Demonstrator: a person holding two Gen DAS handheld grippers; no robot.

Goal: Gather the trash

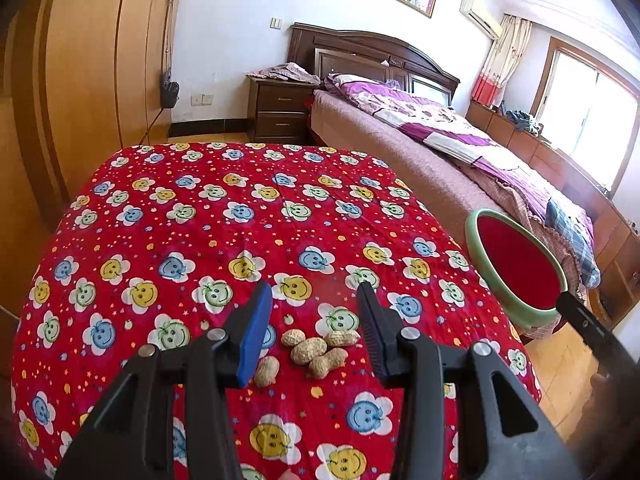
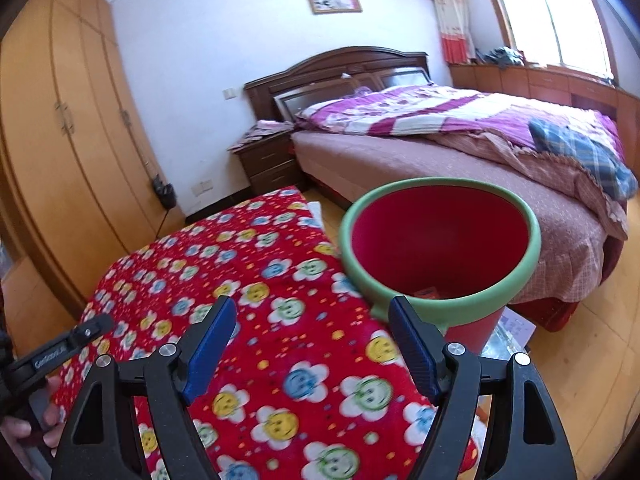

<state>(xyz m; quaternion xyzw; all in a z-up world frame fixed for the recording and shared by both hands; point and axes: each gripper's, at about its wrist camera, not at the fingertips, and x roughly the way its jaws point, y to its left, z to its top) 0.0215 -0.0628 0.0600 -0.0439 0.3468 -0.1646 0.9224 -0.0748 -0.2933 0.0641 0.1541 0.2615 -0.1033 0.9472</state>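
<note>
— What is the left gripper (image 1: 314, 294) doing?

— It is hovering over the red smiley-flower tablecloth (image 1: 192, 216), fingers standing well apart and gripping nothing. A small heap of peanuts (image 1: 316, 350) is lying on the cloth between and just beneath its blue pads (image 1: 254, 336); one nut is sitting a little off to the left of the others, partly tucked behind the left pad.

— And the bin?

— The red trash bin with the green rim (image 2: 440, 248) is sitting at the right edge of the table, its mouth tilting toward the camera in the right wrist view. Something small and reddish is lying at the bottom (too small to make out). In the left wrist view the same bin (image 1: 516, 264) is showing beyond the cloth's right edge, well apart from the peanuts.

— Is the right gripper (image 2: 312, 320) holding it?

— Its fingers are spread wide as well. The right-hand finger is overlapping the green rim in the picture, but I cannot tell whether it is touching; nothing is clamped between the pads. From the left wrist view, a black finger of that gripper (image 1: 580, 316) is reaching to the rim's near side.

— Anything else around?

— A bed with a purple quilt (image 2: 440, 112) is standing behind the bin, a dark nightstand (image 1: 280, 110) beside it, and a wooden wardrobe (image 2: 60, 120) is lining the left wall.
</note>
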